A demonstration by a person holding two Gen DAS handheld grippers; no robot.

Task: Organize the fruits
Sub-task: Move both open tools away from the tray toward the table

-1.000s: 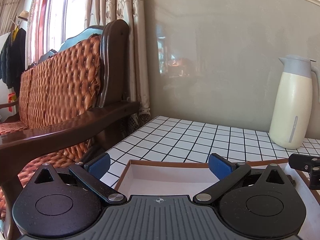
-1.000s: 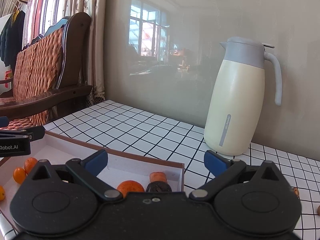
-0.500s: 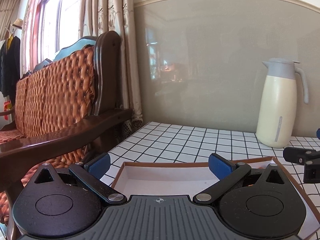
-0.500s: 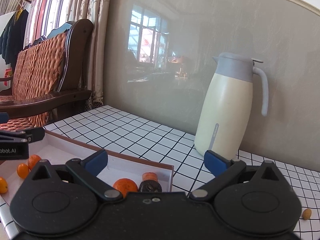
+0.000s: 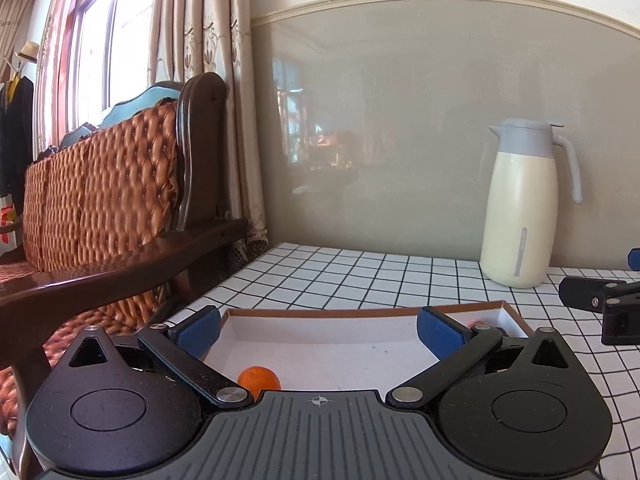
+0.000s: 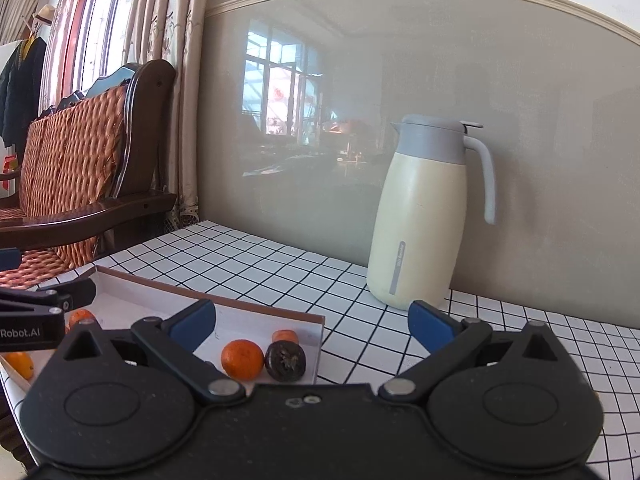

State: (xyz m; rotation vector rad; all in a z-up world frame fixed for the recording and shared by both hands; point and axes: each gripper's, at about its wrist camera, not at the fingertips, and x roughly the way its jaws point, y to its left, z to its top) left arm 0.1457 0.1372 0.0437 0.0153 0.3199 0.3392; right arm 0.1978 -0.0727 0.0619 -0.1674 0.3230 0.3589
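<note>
Left wrist view: the left gripper [image 5: 318,330] hangs with fingers spread and empty over the tray [image 5: 360,312], one orange fruit [image 5: 258,380] inside.

Right wrist view: the right gripper [image 6: 312,324], fingers likewise apart and empty, faces more fruit in the tray — an orange [image 6: 242,359], a dark fruit [image 6: 285,361]. Sorting looks nearly done, though any strays on the counter [image 6: 352,300] may be hidden.

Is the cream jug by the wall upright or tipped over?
Upright. The cream jug stands on its base on the checked tabletop, grey lid on top and handle down its right side; the left wrist view shows the same.

Orange mandarins [image 6: 242,359], dark fruit [image 6: 285,361], inside white tray [image 6: 256,312]
</note>
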